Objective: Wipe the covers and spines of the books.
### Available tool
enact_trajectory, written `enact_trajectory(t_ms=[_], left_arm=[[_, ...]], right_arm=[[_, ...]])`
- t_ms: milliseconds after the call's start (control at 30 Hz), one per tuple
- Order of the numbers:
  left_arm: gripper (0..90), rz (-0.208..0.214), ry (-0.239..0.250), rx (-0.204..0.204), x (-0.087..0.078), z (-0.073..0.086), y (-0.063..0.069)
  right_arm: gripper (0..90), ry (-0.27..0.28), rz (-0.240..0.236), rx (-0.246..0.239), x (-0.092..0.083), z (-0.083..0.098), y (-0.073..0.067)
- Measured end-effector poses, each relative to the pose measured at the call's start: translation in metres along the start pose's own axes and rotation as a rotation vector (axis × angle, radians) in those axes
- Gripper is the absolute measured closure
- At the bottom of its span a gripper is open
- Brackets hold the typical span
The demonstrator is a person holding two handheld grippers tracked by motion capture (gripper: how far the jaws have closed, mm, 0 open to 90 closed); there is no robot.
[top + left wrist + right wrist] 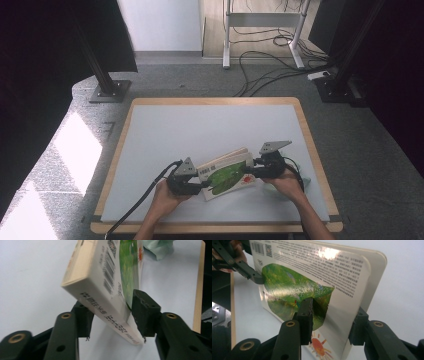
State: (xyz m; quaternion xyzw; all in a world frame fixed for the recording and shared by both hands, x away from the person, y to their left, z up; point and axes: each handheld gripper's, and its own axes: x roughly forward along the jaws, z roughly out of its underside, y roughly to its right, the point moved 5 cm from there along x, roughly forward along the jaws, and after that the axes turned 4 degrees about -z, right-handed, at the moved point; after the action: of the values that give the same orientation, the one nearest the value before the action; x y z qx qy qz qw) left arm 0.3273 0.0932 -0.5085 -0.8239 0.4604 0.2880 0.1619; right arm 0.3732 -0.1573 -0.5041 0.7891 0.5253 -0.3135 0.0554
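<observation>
A thick board book (227,174) with a green leaf and a red sun on its cover is held tilted above the near middle of the white mat (210,130). My left gripper (202,186) is shut on its spine end. In the left gripper view (115,317) one pad (145,312) presses the cover and the other sits behind the book (100,272). My right gripper (255,172) is shut on the opposite edge. In the right gripper view (332,322) one pad (307,315) lies on the leaf and the other backs the book (319,277).
A crumpled pale green cloth (160,247) lies on the mat beyond the book, near the table's wooden right rim (312,140). Black stand bases (107,90) and loose cables (270,65) sit on the floor past the table. The mat's far half is bare.
</observation>
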Motion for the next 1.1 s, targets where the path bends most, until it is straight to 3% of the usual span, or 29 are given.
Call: enact_trajectory(t_ms=[467,700,900,1100], left_arm=[[69.8,-0.087,-0.007,0.034,-0.014,-0.003,-0.015],[73.8,-0.082,-0.009,0.082,-0.016,-0.002,-0.023],[74.0,-0.087,-0.001,0.134,-0.016,-0.002,-0.021],[72.6,-0.08,0.011,0.112,-0.015,-0.002,-0.02]], right_arm=[[57.1,-0.001,0.062,-0.054,0.017,-0.012,-0.004],[54.4,0.007,0.087,-0.049,0.027,-0.02,-0.002],[52.0,-0.006,0.096,-0.057,0.03,-0.018,-0.003],[51.3,0.002,0.098,-0.043,0.026,-0.014,0.0]])
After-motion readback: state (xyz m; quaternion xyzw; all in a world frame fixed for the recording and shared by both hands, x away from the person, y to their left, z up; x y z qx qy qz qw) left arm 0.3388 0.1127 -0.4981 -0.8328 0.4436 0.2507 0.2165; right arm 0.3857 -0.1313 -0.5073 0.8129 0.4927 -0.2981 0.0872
